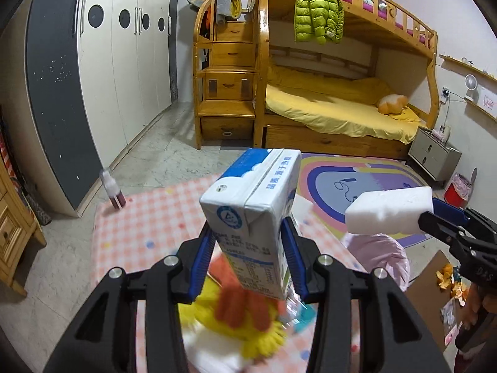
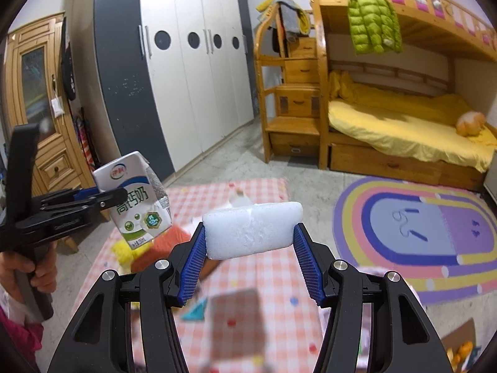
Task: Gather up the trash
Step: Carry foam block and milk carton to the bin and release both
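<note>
1. Left wrist view gives me the widest read on progress: I have two pieces of trash lifted clear of the pink checked mat (image 1: 149, 227), one in each tool, and neither has been dropped anywhere yet. I judge the job as roughly midway for this pair, picked up but not binned.
2. What is left on the mat, as far as I can make out: a yellow and orange blurred heap (image 1: 245, 317) under my left tool, a teal scrap beside it, and a small spray bottle (image 1: 113, 191) at the far left corner. Orange peel (image 1: 447, 276) lies on cardboard on the floor to the right.
3. A pink-lined bin (image 1: 383, 255) sits just below the right tool's load, which I take to be the drop point.
4. My left gripper (image 1: 248, 258) has its jaws partly closed, blue pads pressed on both sides of the milk carton (image 1: 257, 214). The carton is white and blue, squared, tilted, held near its lower half.
5. My right gripper (image 2: 250, 264) stands about half open, clamped on the ends of a foam block (image 2: 253, 230), white, grainy, with rounded corners and held crosswise.
</note>
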Tool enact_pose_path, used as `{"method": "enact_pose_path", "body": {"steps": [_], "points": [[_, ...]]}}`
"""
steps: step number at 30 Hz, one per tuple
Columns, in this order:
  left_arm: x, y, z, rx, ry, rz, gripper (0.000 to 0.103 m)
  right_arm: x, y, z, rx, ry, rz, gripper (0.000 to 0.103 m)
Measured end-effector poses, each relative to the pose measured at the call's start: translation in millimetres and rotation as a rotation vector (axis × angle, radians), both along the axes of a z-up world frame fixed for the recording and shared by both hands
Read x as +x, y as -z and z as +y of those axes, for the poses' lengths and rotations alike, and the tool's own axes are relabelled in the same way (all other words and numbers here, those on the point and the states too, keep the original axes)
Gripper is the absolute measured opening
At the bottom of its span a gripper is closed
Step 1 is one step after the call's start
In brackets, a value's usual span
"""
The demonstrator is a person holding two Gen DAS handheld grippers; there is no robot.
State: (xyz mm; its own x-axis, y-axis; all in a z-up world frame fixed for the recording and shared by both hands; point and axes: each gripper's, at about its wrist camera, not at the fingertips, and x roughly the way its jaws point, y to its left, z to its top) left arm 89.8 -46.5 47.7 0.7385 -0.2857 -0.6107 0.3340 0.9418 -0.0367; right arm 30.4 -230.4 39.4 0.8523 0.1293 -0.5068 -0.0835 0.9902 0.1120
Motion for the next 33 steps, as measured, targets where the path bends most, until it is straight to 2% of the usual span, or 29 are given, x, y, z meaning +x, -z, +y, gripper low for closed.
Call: {"method": "enact_pose_path", "body": {"steps": [3, 6, 15, 22, 33], "points": [[-20, 11, -11, -0.013, 0.016, 0.015, 0.042, -14, 7, -11, 0.003, 0.029, 0.018, 0.056], [-39, 22, -32, 0.009, 0.050, 0.015, 0.042, -31, 16, -24, 0.003, 0.074, 0.035, 0.056], [-64, 46, -98, 0.034, 0.190, 0.049, 0.042, -70, 44, -73, 0.035, 0.223, 0.094, 0.056], [-58, 60, -160, 0.054, 0.316, 0.056, 0.042, -84, 63, -117, 0.042, 0.345, 0.122, 0.056], [-18, 89, -233, 0.043, 0.392, 0.116, 0.043, -66, 97, -174, 0.062, 0.452, 0.178, 0.057]]}}
